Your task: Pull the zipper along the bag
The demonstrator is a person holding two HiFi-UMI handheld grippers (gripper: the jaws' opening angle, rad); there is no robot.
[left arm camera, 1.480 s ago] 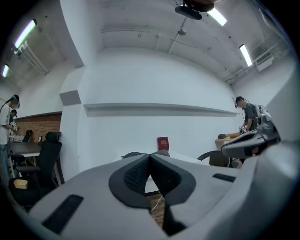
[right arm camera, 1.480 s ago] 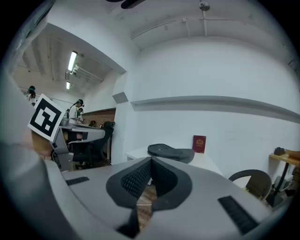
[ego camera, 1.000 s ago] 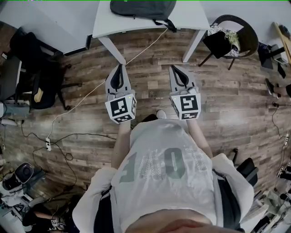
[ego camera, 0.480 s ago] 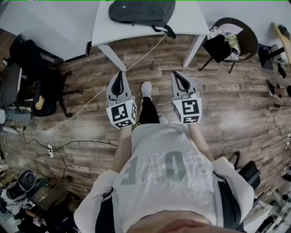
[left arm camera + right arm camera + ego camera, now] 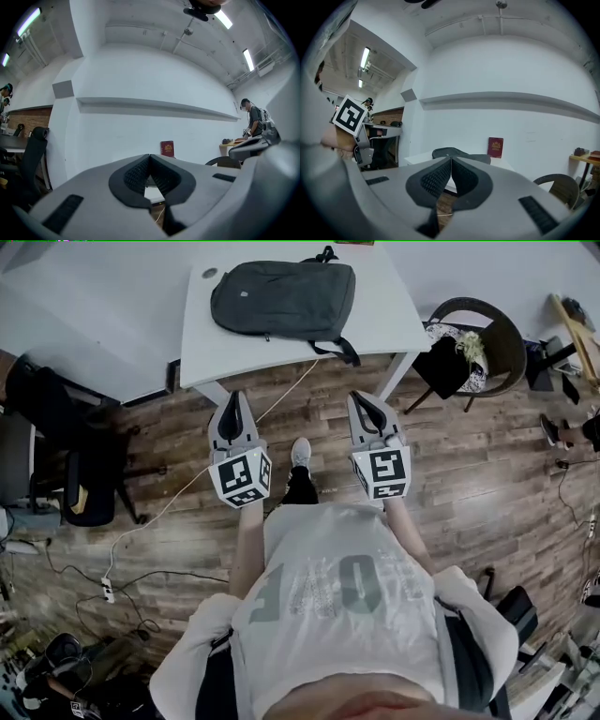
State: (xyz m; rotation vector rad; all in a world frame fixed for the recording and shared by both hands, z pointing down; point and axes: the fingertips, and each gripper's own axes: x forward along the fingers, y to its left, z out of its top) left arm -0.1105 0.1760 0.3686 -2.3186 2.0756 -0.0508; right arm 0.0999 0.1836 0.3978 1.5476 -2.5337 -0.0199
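My left gripper (image 5: pixel 234 399) is pinched shut, jaws tip to tip with nothing between them. It points level at the white table (image 5: pixel 398 315) from just short of the table's near edge. My right gripper (image 5: pixel 358 399) is closed the same way and empty. It sits just short of that same edge, nearer the table's right leg. Neither one touches the table.

The dark grey bag (image 5: pixel 281 298) lies flat on the table, across its middle and back part, well beyond both grippers. One black strap (image 5: pixel 339 350) hangs over the table's near edge. I cannot make out the zipper pull.

A white cable (image 5: pixel 286 390) drops from the table's near edge to the wood floor (image 5: pixel 469 484) below it. A round dark chair (image 5: pixel 492 329) stands just right of the table, and a black office chair (image 5: pixel 70 465) stands well to the table's left. A red booklet (image 5: pixel 167 148) stands upright at the wall behind the table.
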